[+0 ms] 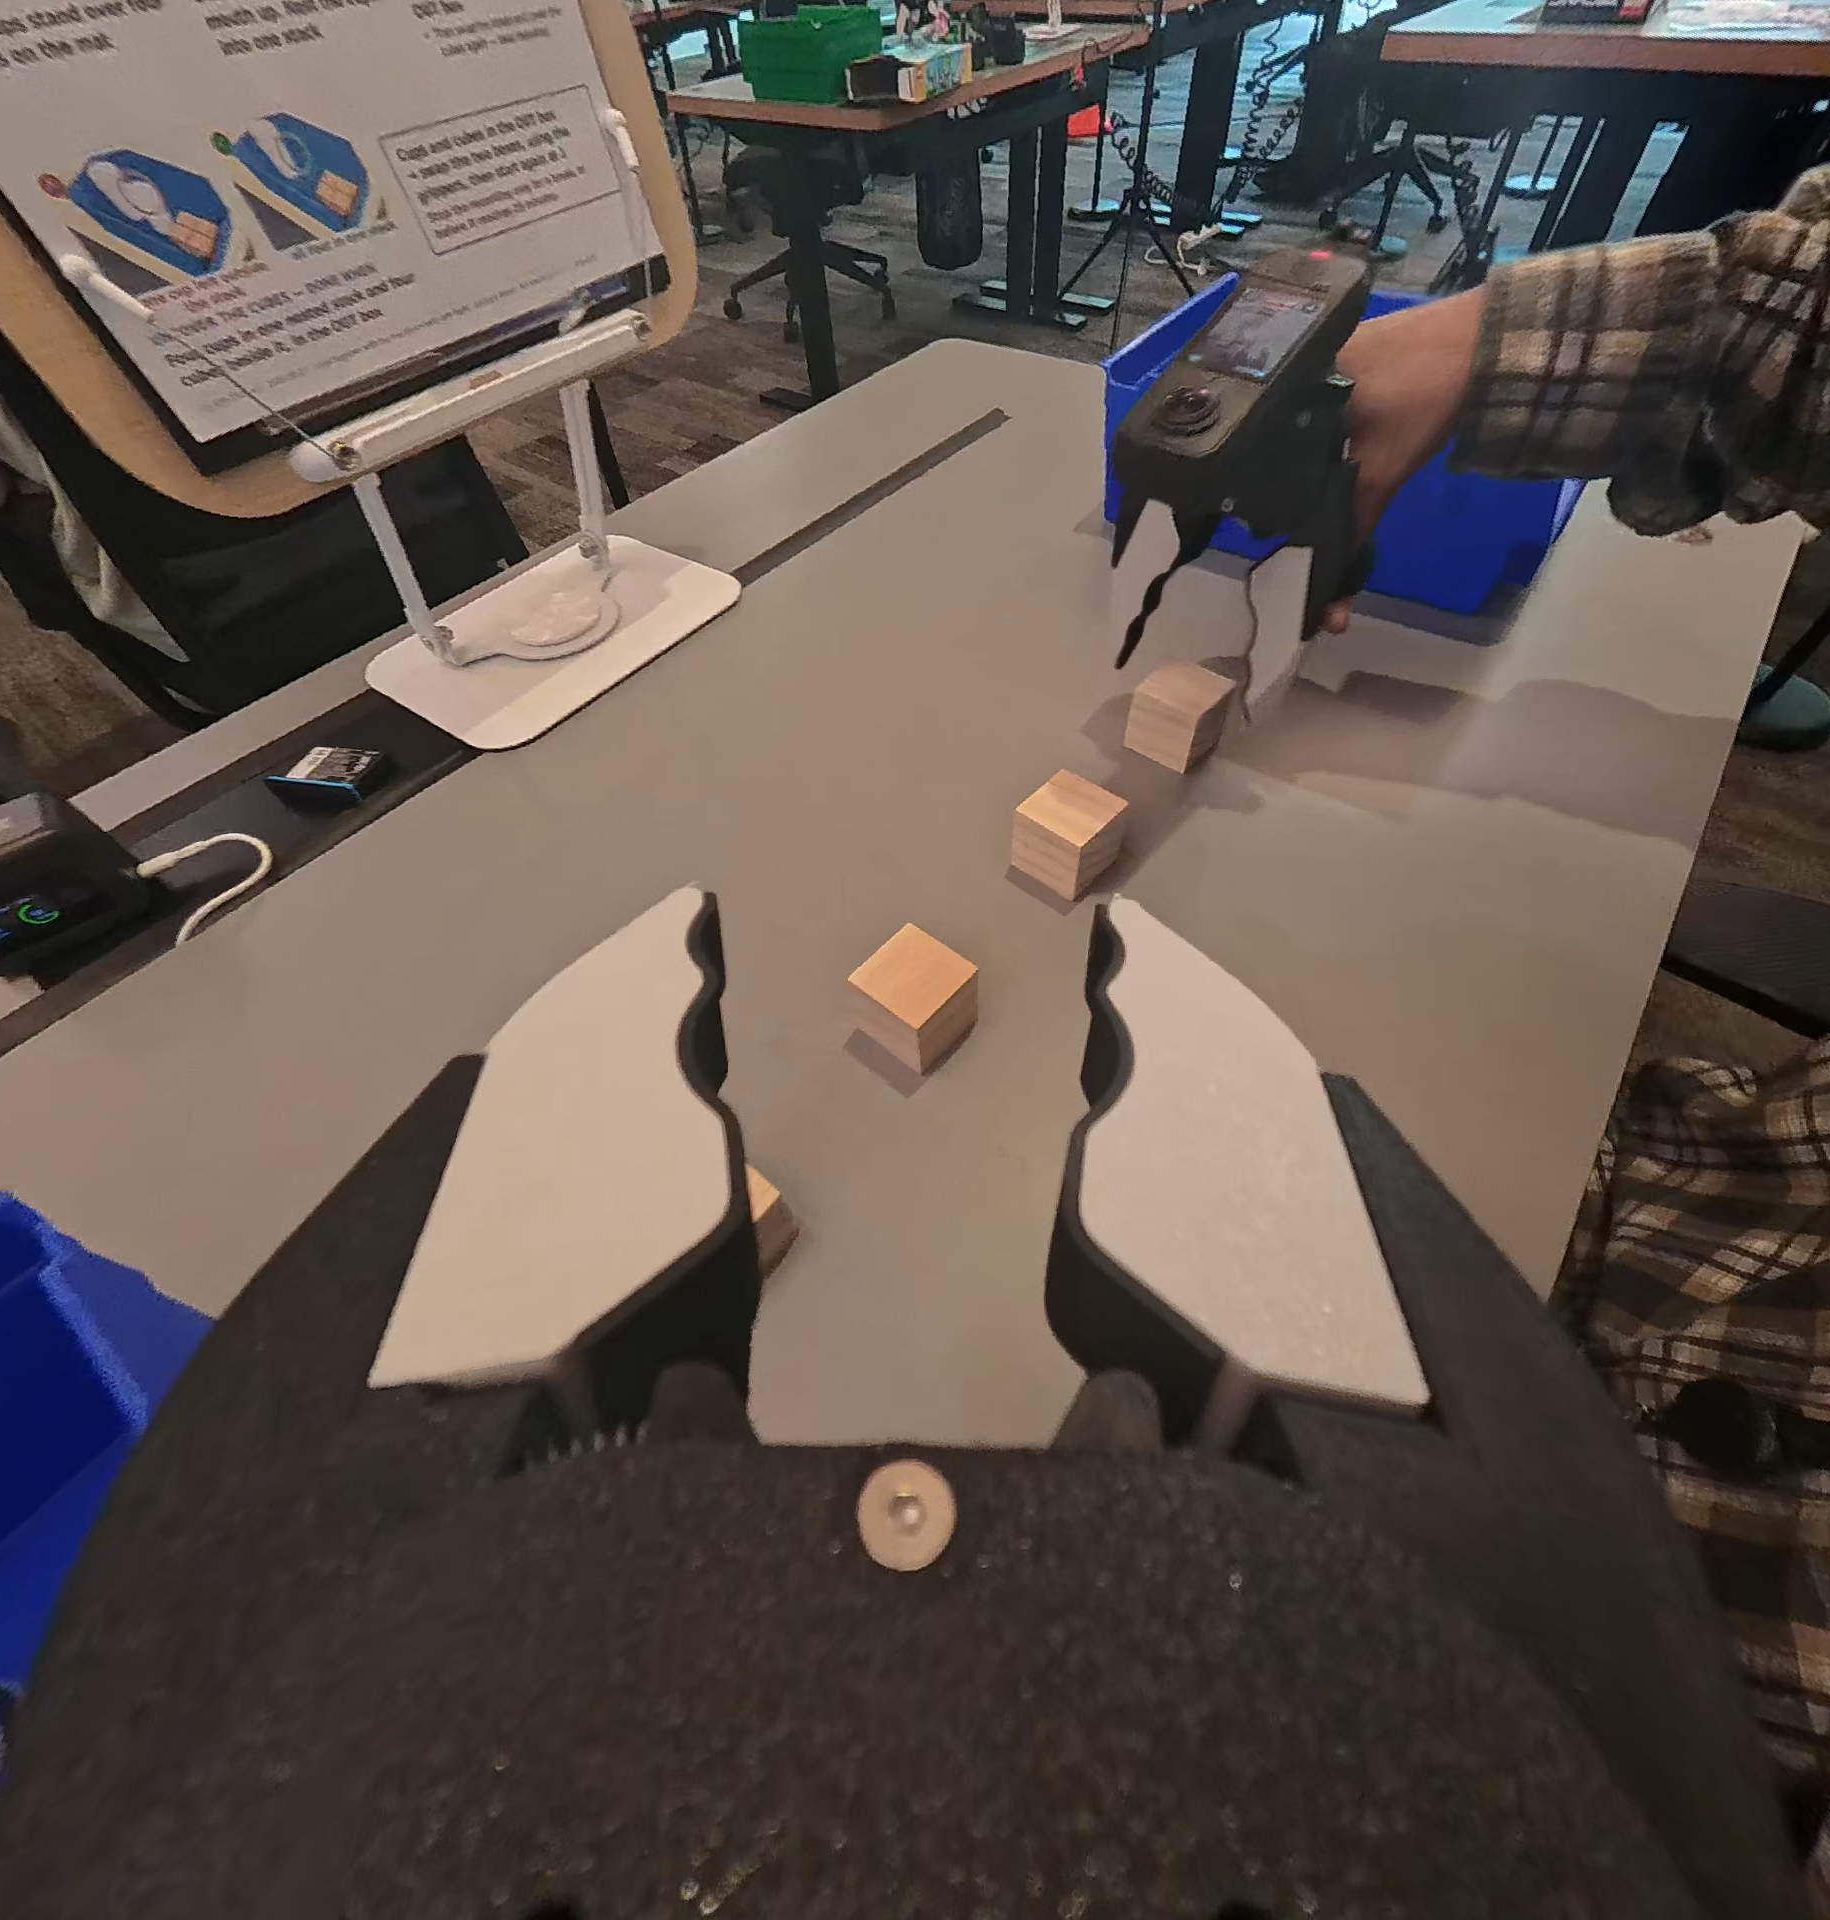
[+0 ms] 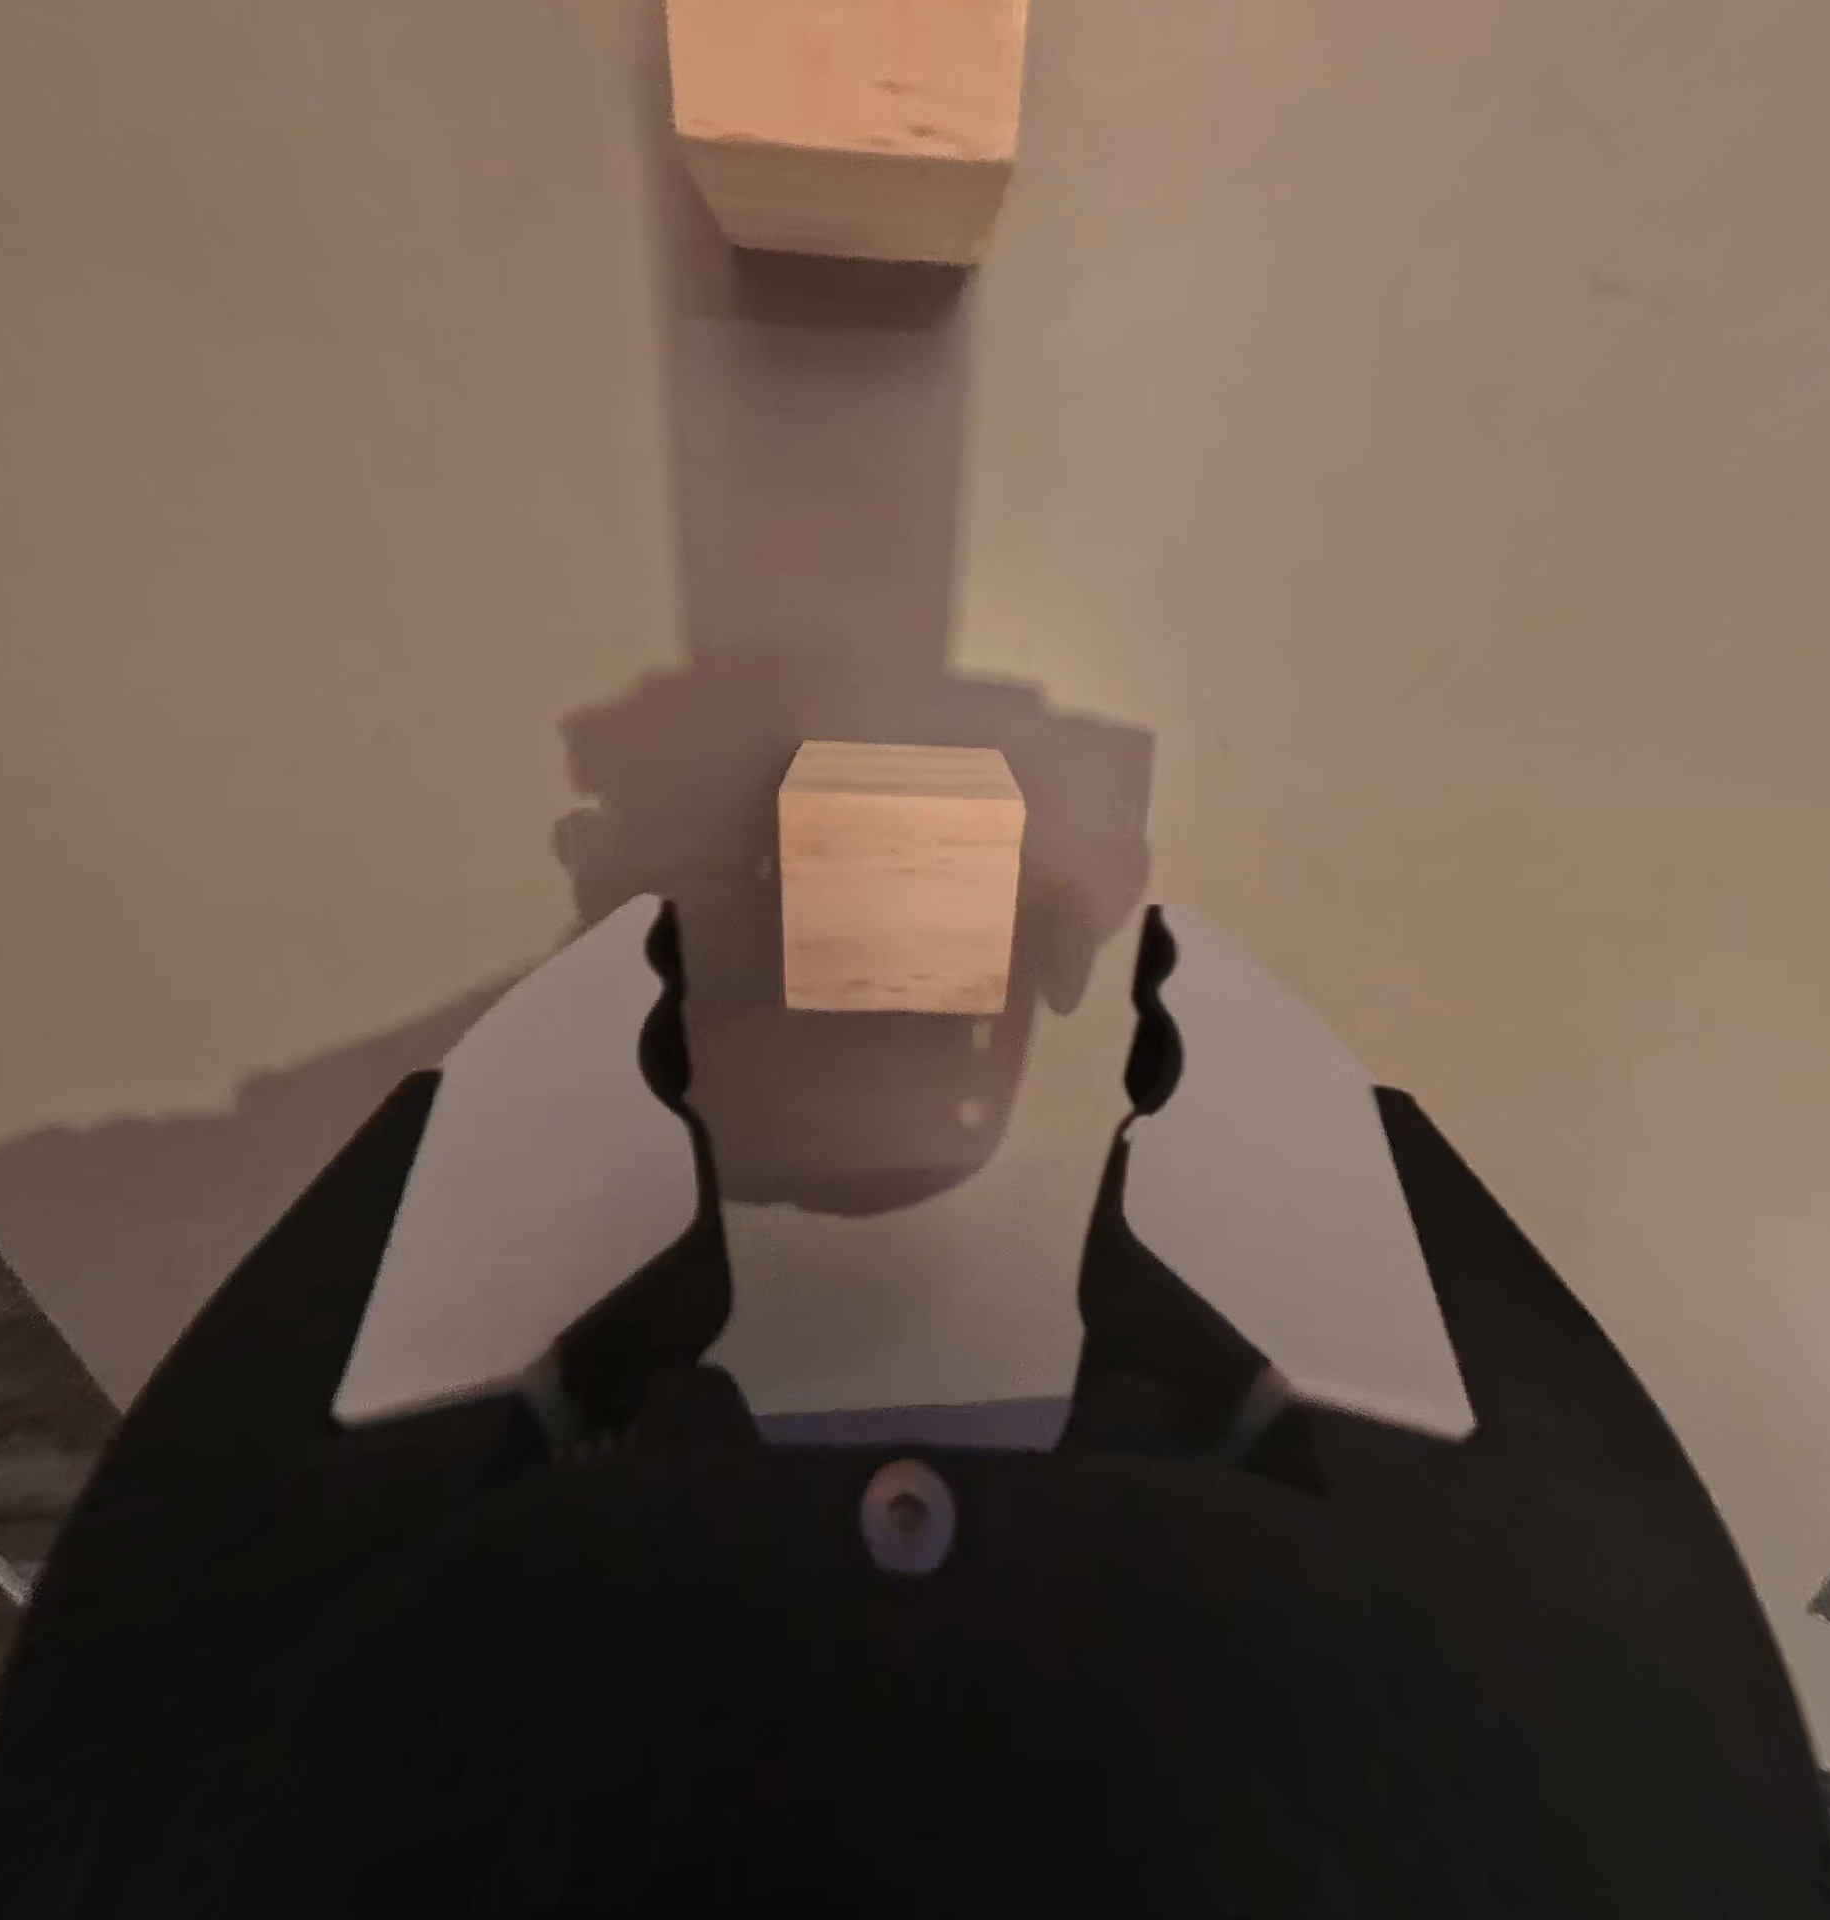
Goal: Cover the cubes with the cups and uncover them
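We see four cubes in a spaced row on the table (image 1: 890, 644), room for a cup over each: far cube (image 1: 1178, 715), next (image 1: 1069, 833), third (image 1: 913, 996), nearest (image 1: 771, 1226) half hidden. Our left gripper (image 1: 903, 971) and right gripper (image 2: 906, 971) hang spread, empty. No cups show; perhaps they sit in a blue bin (image 1: 1451, 520).
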A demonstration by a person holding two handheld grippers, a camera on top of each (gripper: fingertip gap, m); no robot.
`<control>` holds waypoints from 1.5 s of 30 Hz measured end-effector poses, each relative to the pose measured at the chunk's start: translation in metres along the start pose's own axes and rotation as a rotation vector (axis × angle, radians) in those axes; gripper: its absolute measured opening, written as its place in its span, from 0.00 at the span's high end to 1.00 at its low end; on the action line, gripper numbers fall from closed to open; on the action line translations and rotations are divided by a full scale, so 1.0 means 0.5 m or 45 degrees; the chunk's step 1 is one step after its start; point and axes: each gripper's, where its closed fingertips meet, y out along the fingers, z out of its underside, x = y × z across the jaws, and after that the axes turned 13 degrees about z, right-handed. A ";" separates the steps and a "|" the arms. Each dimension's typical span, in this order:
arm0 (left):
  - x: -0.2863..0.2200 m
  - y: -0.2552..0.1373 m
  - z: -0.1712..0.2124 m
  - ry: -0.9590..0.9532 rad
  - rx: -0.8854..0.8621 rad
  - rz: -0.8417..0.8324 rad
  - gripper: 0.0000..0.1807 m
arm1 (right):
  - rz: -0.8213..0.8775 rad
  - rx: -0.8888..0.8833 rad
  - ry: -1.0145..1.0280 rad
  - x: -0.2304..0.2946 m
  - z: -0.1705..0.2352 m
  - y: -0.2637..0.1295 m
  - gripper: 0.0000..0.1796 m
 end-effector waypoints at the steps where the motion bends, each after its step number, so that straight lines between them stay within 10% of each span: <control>1: 0.005 -0.006 -0.002 -0.004 -0.011 -0.015 0.63 | 0.012 -0.018 -0.003 -0.003 -0.002 -0.014 0.50; 13: 0.107 -0.196 0.007 -0.086 0.037 -0.402 0.63 | 0.435 -0.886 0.484 0.065 -0.063 -0.319 0.37; 32: 0.324 -0.361 0.192 -0.184 1.100 -0.285 0.76 | 0.182 -1.468 0.689 0.301 -0.092 -0.270 0.50; 45: 0.356 -0.336 0.258 -0.280 1.245 -0.211 0.94 | 0.128 -1.462 0.676 0.308 -0.092 -0.247 0.53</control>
